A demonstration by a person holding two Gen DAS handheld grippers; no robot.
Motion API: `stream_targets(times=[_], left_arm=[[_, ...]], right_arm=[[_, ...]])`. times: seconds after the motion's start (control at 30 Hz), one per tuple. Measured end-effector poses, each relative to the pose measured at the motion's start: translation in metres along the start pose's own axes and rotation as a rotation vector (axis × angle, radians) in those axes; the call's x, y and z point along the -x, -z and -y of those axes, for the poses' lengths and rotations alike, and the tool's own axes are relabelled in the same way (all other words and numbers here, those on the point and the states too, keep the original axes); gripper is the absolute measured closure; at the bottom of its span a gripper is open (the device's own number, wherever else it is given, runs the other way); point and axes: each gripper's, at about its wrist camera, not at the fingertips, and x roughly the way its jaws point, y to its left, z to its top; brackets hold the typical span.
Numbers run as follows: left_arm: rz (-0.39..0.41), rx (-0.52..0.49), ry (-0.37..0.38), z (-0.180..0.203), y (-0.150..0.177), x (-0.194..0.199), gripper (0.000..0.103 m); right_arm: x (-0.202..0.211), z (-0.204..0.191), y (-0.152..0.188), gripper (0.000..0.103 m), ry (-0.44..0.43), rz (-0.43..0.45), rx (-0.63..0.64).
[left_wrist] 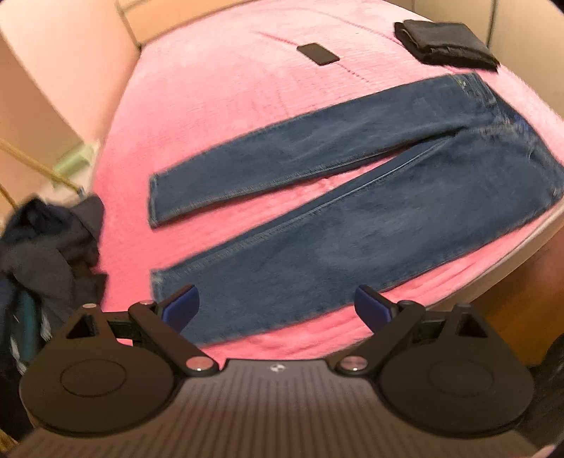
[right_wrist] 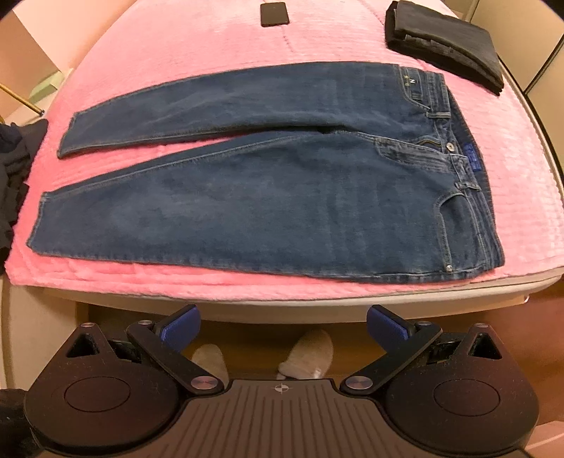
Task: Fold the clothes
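Observation:
A pair of blue jeans (right_wrist: 282, 197) lies flat on a pink blanket (right_wrist: 197, 53), waistband to the right, both legs stretching left and slightly apart. In the left wrist view the jeans (left_wrist: 317, 218) run diagonally, and my left gripper (left_wrist: 276, 310) hovers open over the near leg close to its hem. My right gripper (right_wrist: 282, 327) is open too, held off the bed's near edge, below the middle of the near leg. Neither gripper holds anything.
A folded black garment (right_wrist: 444, 45) sits at the far right of the blanket and a dark phone (right_wrist: 274, 13) at the far middle. A heap of dark clothes (left_wrist: 46, 253) lies at the left end. Socked feet (right_wrist: 310, 352) stand on the wooden floor below.

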Motion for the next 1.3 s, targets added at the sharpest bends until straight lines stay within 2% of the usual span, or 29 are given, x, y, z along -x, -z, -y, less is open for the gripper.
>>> stream_targets(times=[0.1,0.27,0.43,0.6,0.7,0.77,0.8,0.83,1.1,1.13,1.17,1.2,1.23,1.3], left_arm=[[0.038,-0.124,-0.045,0.006,0.010,0.000,0.010],[0.081,-0.284,-0.080,0.011,0.031,-0.010,0.010],[0.111,-0.509,-0.095,0.028,0.060,-0.044,0.010],[0.111,-0.737,-0.107,0.043,0.092,-0.090,0.013],[0.091,-0.842,-0.123,0.042,0.108,-0.124,0.020],[0.080,-0.879,-0.124,0.040,0.114,-0.142,0.024],[0.077,-0.894,-0.126,0.038,0.116,-0.151,0.027],[0.074,-0.910,-0.128,0.037,0.118,-0.160,0.028],[0.069,-1.047,-0.084,0.031,0.123,-0.199,0.032],[0.072,-1.058,-0.075,0.030,0.122,-0.201,0.035],[0.079,-1.066,-0.077,0.028,0.122,-0.201,0.043],[0.081,-1.072,-0.081,0.025,0.121,-0.201,0.062],[0.080,-1.079,-0.085,0.022,0.120,-0.201,0.068],[0.079,-1.088,-0.092,0.016,0.118,-0.201,0.068]], right_arm=[[0.000,-0.001,0.003,0.000,0.021,0.012,0.047],[0.005,-0.010,0.008,0.000,0.114,0.076,0.225],[-0.008,-0.015,0.014,0.000,0.189,0.144,0.376],[-0.045,-0.033,0.019,0.001,0.176,0.155,0.554],[-0.067,-0.044,0.017,0.001,0.145,0.171,0.621],[-0.078,-0.050,0.016,0.007,0.129,0.188,0.647],[-0.086,-0.053,0.015,0.023,0.128,0.191,0.671],[-0.094,-0.057,0.015,0.034,0.134,0.189,0.696],[-0.127,-0.063,0.014,0.034,0.134,0.185,0.776],[-0.128,-0.062,0.014,0.034,0.133,0.184,0.773],[-0.130,-0.058,0.015,0.034,0.130,0.184,0.769],[-0.131,-0.055,0.016,0.034,0.128,0.187,0.768],[-0.133,-0.053,0.016,0.034,0.126,0.190,0.772],[-0.138,-0.050,0.020,0.034,0.124,0.197,0.787]])
